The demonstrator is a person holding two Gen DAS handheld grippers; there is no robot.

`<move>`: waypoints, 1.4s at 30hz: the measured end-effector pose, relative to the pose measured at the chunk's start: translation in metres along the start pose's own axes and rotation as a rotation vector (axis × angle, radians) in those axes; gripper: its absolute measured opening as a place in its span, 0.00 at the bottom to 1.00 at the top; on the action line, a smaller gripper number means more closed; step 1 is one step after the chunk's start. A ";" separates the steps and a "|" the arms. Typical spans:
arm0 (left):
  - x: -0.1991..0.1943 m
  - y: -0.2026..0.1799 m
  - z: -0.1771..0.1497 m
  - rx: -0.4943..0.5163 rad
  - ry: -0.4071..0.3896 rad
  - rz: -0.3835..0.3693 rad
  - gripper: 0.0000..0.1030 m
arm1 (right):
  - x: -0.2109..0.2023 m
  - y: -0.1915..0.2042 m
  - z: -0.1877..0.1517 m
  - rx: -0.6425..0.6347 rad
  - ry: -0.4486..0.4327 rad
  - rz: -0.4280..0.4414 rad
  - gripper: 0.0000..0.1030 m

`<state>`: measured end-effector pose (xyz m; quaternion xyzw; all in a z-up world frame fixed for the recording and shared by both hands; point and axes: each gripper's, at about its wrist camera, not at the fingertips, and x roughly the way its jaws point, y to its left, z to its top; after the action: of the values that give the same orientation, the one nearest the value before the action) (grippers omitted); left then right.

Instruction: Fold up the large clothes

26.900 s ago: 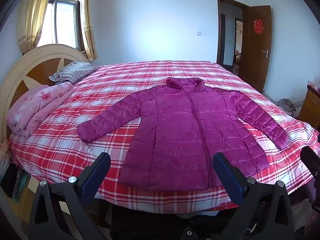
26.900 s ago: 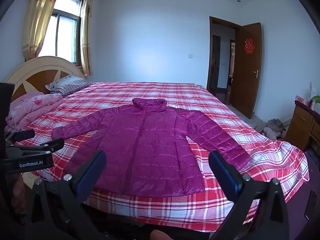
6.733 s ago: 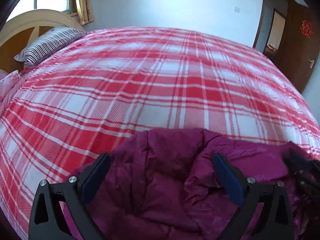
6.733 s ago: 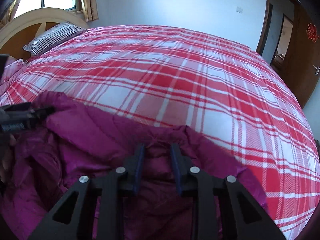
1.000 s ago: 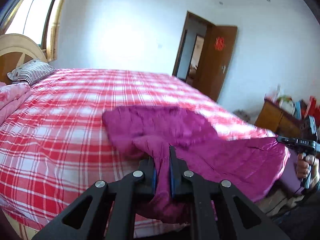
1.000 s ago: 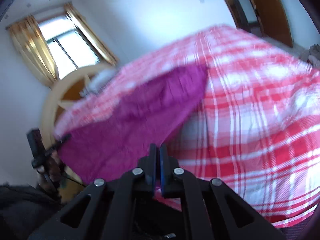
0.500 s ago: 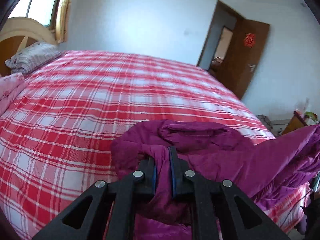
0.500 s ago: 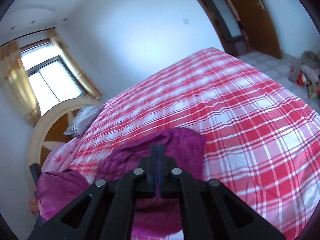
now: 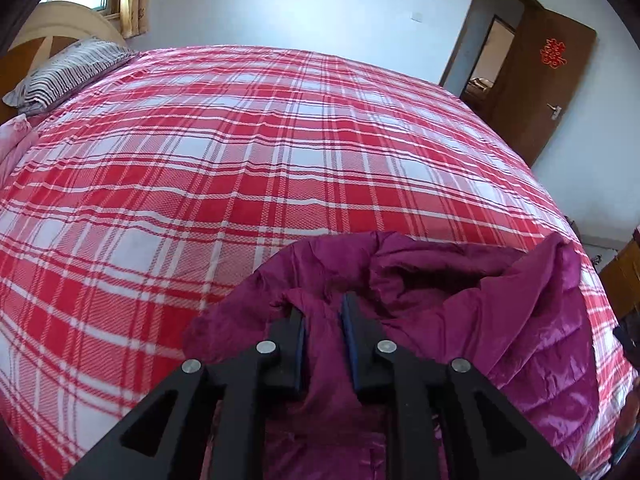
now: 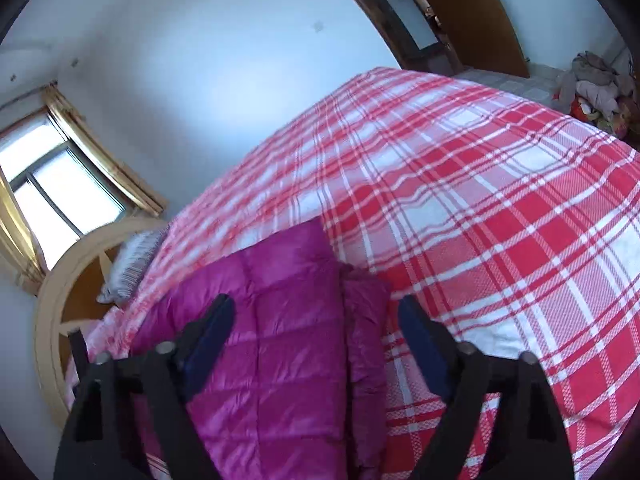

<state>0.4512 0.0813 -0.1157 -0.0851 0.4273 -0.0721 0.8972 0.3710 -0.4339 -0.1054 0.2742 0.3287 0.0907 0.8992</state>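
A magenta quilted down jacket (image 9: 472,304) lies bunched on the near edge of a red-and-white plaid bed (image 9: 248,152). My left gripper (image 9: 323,314) is shut on a fold of the jacket near its collar. In the right wrist view the jacket (image 10: 272,344) lies folded flat on the bed (image 10: 500,216), quilted side up. My right gripper (image 10: 316,320) is open just above the jacket and holds nothing.
A striped pillow (image 9: 60,74) and a wooden headboard (image 9: 48,36) stand at the far left. A brown door (image 9: 540,84) stands open at the right. A heap of clothes (image 10: 592,84) lies on the floor beyond the bed. A window (image 10: 44,200) is behind the headboard.
My right gripper has opened and let go of the jacket, which now lies flat under it. My left gripper stays shut on the jacket and has come down lower over the bed.
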 end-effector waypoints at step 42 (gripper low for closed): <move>-0.002 -0.052 -0.044 0.123 -0.088 0.193 0.78 | 0.047 0.137 -0.062 -0.431 0.095 -0.173 0.73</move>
<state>0.4130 0.0264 -0.1304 0.0085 0.3885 -0.0077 0.9214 0.3697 -0.2767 -0.0947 0.0422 0.3658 0.0940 0.9250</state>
